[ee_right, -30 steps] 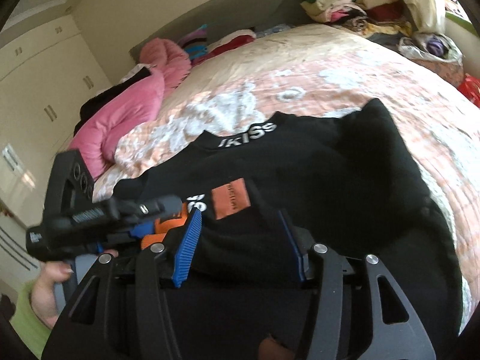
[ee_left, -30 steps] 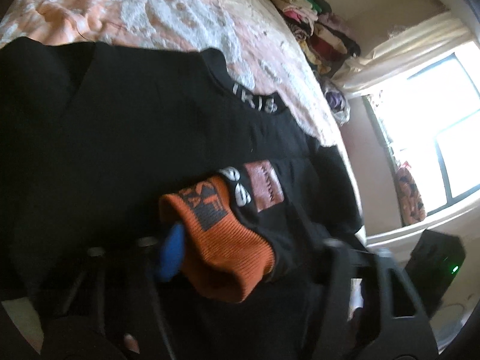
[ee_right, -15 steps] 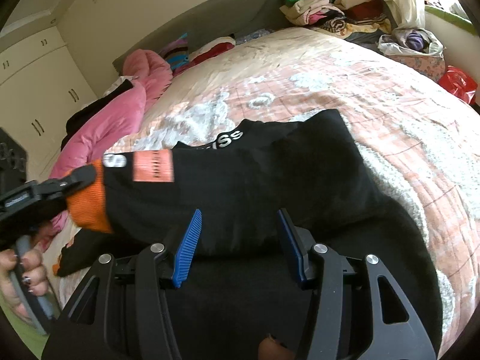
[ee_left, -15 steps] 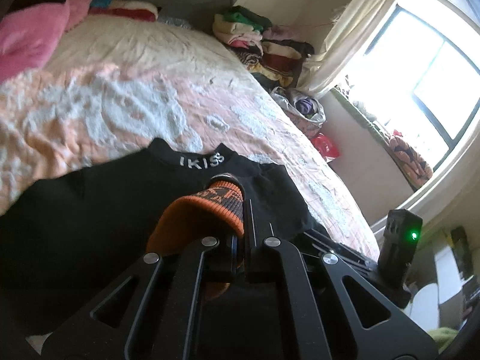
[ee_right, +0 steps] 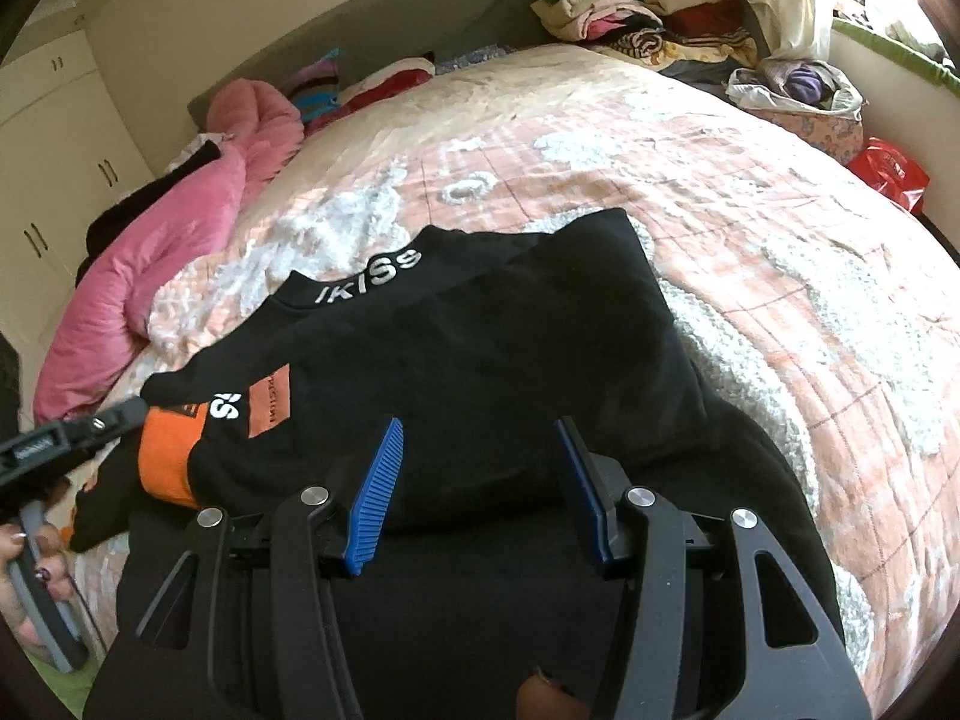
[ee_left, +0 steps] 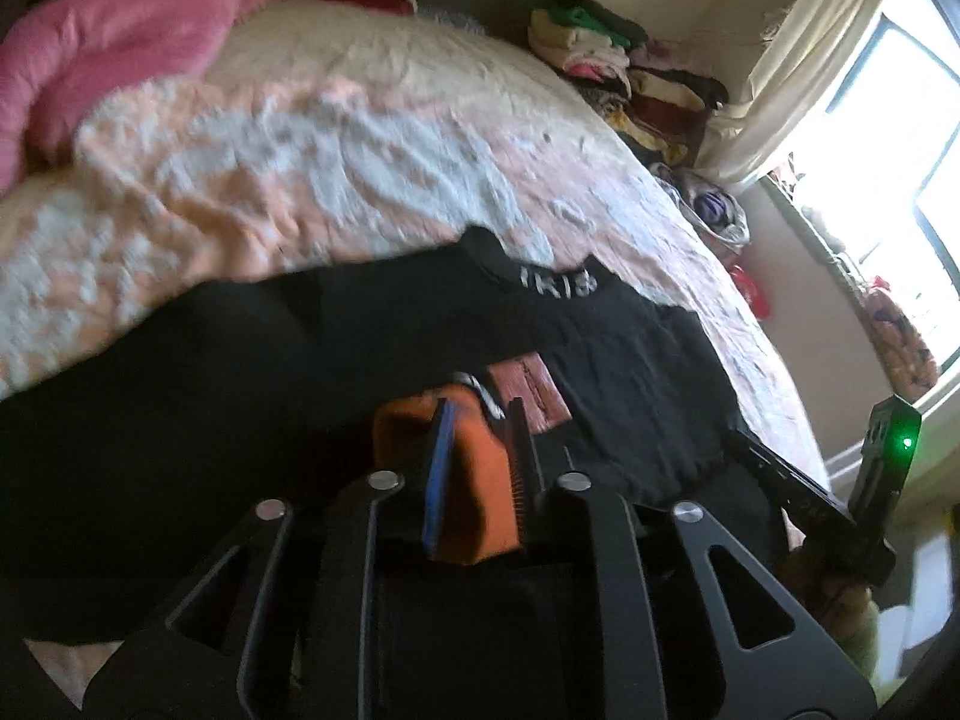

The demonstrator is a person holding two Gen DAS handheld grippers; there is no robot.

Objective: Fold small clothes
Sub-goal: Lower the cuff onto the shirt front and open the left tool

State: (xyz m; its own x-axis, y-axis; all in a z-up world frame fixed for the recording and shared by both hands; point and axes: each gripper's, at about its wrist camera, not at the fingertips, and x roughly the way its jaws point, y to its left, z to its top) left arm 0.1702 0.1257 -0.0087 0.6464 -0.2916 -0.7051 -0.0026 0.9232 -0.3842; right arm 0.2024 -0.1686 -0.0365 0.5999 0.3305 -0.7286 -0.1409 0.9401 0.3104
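Observation:
A black sweatshirt (ee_right: 480,330) with white collar lettering lies flat on the bed, also seen in the left wrist view (ee_left: 210,390). Its sleeve ends in an orange cuff (ee_left: 474,480), beside an orange patch (ee_right: 270,408). My left gripper (ee_left: 480,408) has the cuff between its pads, touching both, and its jaws are opening. In the right wrist view the cuff (ee_right: 168,456) rests at the shirt's left edge, with the left gripper (ee_right: 135,411) at it. My right gripper (ee_right: 478,429) stands open low over the shirt's near part, black cloth between its blue pads (ee_right: 378,480).
A peach and white quilt (ee_right: 690,192) covers the bed. A pink duvet (ee_right: 180,252) is bunched at the left. Piled clothes (ee_right: 648,6) sit at the far corner by the window, with a bag (ee_right: 798,96) and a red bag (ee_right: 888,174). A hand (ee_right: 30,570) grips the left handle.
The left gripper shut on the orange cuff, lifted it and drew the sleeve out to the shirt's left side; its jaws have since parted a little. The right gripper shifted slightly, still open.

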